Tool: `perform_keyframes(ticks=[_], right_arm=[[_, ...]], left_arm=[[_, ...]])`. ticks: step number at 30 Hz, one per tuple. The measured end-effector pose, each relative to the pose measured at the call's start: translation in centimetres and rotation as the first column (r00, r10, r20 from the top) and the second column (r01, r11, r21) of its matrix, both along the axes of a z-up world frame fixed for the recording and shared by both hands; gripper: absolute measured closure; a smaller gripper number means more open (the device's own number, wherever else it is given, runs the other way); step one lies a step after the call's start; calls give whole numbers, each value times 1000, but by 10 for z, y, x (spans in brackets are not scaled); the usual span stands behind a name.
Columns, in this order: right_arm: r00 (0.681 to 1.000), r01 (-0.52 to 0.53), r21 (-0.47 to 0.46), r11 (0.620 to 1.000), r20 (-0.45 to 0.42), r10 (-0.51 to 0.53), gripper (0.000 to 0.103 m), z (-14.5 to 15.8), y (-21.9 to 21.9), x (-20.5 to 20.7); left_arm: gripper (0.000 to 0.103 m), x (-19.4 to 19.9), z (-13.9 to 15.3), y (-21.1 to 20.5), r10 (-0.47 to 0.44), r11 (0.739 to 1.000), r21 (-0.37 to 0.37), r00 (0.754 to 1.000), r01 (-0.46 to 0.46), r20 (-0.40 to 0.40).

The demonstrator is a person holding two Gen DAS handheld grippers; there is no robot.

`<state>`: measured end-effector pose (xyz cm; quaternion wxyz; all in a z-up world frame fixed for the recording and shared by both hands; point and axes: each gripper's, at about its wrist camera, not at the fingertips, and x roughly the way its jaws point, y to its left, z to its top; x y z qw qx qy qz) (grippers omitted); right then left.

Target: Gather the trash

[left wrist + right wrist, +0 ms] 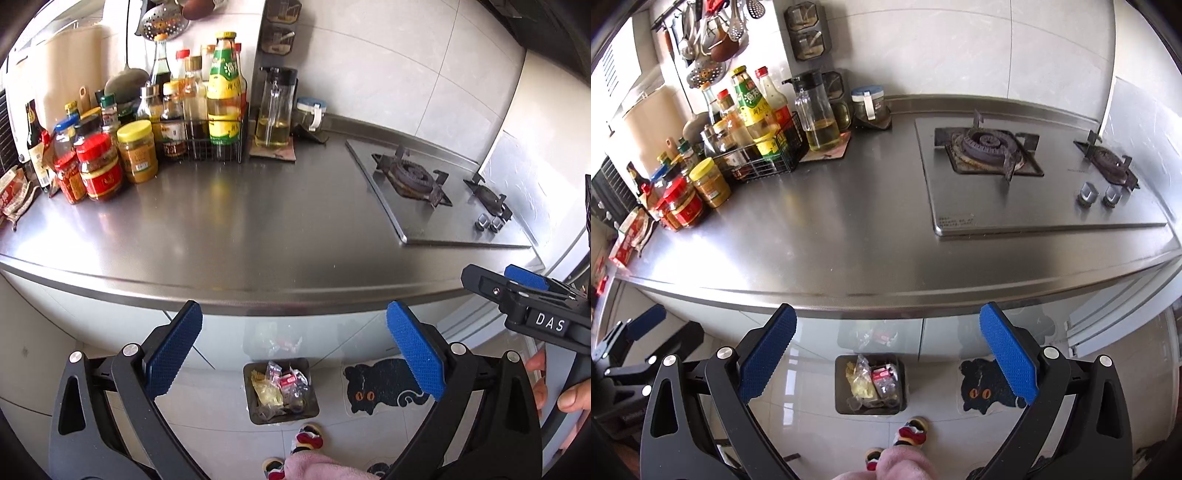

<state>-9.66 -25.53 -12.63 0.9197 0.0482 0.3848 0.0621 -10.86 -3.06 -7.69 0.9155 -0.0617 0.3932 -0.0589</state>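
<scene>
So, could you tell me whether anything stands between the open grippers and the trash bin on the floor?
Nothing visible does: the left gripper and right gripper are both empty, above the wrapper-filled bin, which sits clear of the counter edge.

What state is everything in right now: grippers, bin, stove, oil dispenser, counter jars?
left gripper: open, holding nothing
right gripper: open, holding nothing
trash bin: on the floor, lidless, wrappers inside
gas stove: both burners unlit, no pots
oil dispenser: upright, capped, partly filled
yellow-lidded jar: upright, lid on
red-lidded jar: upright, lid on
</scene>
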Motion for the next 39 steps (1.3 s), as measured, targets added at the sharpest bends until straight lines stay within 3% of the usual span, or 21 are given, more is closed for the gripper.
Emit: perform_keyframes(ticks=[11, 19, 39], right_arm=[[989, 18, -29, 999, 145, -14, 3, 75, -9, -20], [972, 29, -17, 999, 232, -25, 3, 103, -13, -28], [964, 26, -8, 1000, 266, -24, 3, 116, -8, -26]], left_arm=[[8, -3, 71, -4, 46, 999, 8, 992, -47, 116], [8, -11, 107, -7, 59, 997, 40, 975, -69, 214], [8, -3, 112, -5, 71, 995, 58, 972, -86, 224]])
